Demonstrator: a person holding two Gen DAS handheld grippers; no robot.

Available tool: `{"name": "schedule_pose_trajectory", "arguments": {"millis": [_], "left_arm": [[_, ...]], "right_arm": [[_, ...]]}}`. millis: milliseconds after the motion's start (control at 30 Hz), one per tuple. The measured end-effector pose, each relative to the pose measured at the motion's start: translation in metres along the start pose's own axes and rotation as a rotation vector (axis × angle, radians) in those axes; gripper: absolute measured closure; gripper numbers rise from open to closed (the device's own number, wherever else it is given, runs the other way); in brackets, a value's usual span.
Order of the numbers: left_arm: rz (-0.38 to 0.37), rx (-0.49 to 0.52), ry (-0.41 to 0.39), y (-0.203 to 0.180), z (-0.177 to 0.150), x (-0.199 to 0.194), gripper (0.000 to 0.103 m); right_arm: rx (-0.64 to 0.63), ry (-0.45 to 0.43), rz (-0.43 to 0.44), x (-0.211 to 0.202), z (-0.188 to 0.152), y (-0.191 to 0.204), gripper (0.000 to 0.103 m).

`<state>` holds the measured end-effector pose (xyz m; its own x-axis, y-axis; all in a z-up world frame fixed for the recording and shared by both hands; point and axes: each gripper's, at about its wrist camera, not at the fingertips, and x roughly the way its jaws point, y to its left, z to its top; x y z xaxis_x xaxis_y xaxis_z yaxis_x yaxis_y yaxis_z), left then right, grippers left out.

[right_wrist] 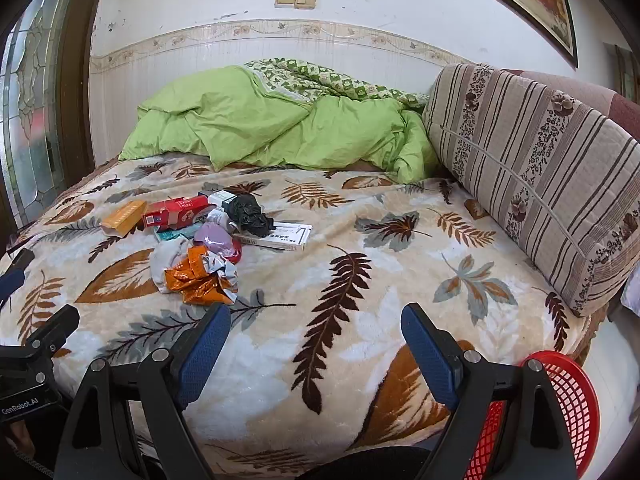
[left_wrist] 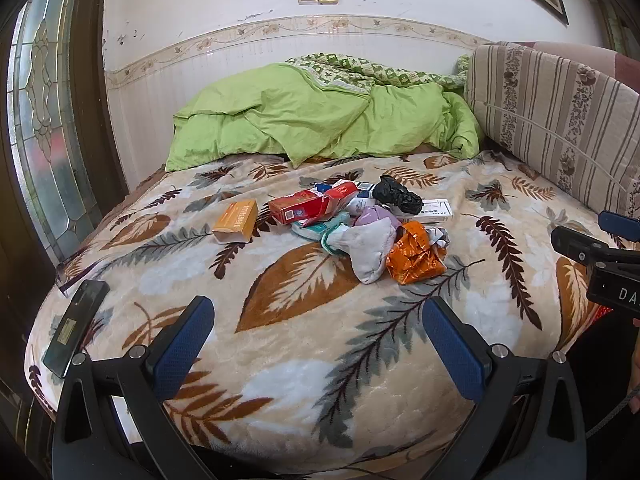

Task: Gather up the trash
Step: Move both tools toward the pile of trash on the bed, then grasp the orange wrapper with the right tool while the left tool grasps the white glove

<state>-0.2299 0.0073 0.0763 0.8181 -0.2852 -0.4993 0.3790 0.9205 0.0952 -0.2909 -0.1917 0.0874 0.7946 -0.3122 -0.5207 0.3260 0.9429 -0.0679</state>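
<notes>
So | trash pile (left_wrist: 360, 220) mid-bed, past the brown leaf | left gripper (left_wrist: 318, 334) and right gripper (right_wrist: 316, 342) fingers wide open, empty | I'd pinch the orange wrapper (left_wrist: 416, 258) first, basket (right_wrist: 568, 400) close

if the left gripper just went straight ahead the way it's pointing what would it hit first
Probably the leaf-print blanket itself: the open left gripper looks down over bare bedding. Carried further along, the nearest trash in line seems to be the white sock and the crumpled orange wrapper, though depth is hard to judge.
</notes>
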Motion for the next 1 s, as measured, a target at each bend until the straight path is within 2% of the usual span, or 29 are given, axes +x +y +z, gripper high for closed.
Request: {"name": "schedule_pose_trajectory", "arguments": {"millis": [433,600,700,733,767,800,833,1000], "left_arm": [[-0.008,-0.011,0.008,0.002,0.0,0.001,0.0],[-0.047,-0.089,0.066,0.019,-0.001,0.013,0.0],[-0.087,-0.148,0.115,0.029,0.0,0.024,0.001],[-0.097,-0.16,0.125,0.031,0.001,0.027,0.005],[-0.11,-0.174,0.135,0.033,0.002,0.029,0.009],[-0.123,-0.185,0.147,0.035,0.003,0.032,0.018],[-0.134,-0.194,0.16,0.036,0.004,0.035,0.023],[-0.164,-0.269,0.201,0.047,0.008,0.045,0.023]], "right_arm": [[0.015,0.015,0.019,0.003,-0.001,-0.003,0.014],[0.008,0.094,0.148,0.019,-0.001,0.0,0.014],[-0.001,0.126,0.271,0.034,0.002,0.009,0.014],[0.003,0.093,0.316,0.039,0.003,0.015,0.015],[-0.009,0.122,0.336,0.046,0.005,0.019,0.017],[-0.008,0.139,0.363,0.053,0.008,0.023,0.019],[-0.018,0.161,0.375,0.062,0.011,0.028,0.022],[0.001,0.276,0.41,0.112,0.029,0.048,0.024]]}}
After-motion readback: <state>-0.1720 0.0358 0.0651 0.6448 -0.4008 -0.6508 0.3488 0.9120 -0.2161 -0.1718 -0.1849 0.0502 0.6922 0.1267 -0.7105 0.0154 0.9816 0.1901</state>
